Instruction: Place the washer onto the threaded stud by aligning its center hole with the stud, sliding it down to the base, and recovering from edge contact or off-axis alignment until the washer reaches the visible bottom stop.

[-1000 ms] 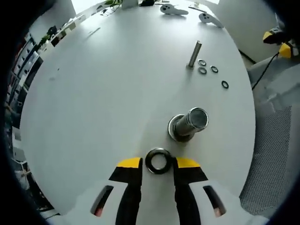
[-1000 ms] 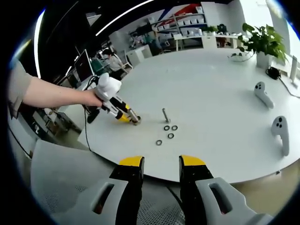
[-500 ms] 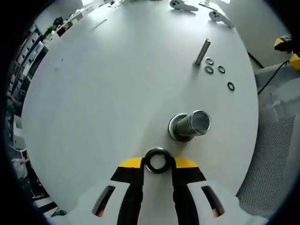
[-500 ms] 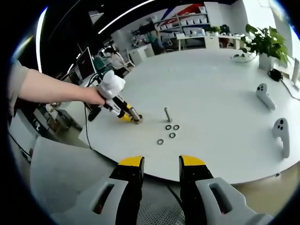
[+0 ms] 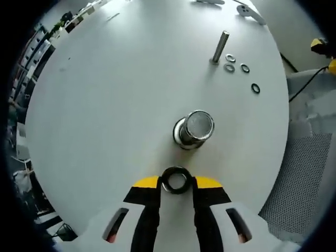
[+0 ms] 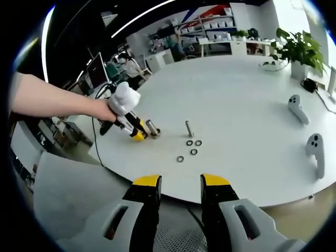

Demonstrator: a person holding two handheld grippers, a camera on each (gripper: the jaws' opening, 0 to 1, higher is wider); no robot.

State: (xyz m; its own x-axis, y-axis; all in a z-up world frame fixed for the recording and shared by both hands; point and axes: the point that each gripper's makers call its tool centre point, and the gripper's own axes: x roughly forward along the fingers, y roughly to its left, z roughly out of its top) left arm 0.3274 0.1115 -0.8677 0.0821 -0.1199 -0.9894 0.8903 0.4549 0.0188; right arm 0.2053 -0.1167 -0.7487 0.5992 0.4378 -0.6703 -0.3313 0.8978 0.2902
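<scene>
My left gripper (image 5: pixel 176 181) is shut on a dark ring washer (image 5: pixel 176 170), held flat between the yellow-tipped jaws. Just beyond it a thick metal stud (image 5: pixel 194 127) stands on its round base on the white table (image 5: pixel 105 105), seen almost end-on, a short gap from the washer. In the right gripper view a hand holds that left gripper (image 6: pixel 137 134) down beside the stud (image 6: pixel 152 128). My right gripper (image 6: pixel 180 184) is open and holds nothing, hovering off the table's near edge.
A thin upright bolt (image 5: pixel 219 46) stands farther along the table with several small washers (image 5: pixel 230 58) beside it. Two white controllers (image 6: pixel 295 105) lie at the right and a potted plant (image 6: pixel 296 47) behind. A mesh chair (image 5: pixel 304 173) sits by the table edge.
The left jaws closed in on the washer and it now travels with them. The left gripper shifted so the stud appears more end-on and nearer the centre. The right gripper stayed put.
</scene>
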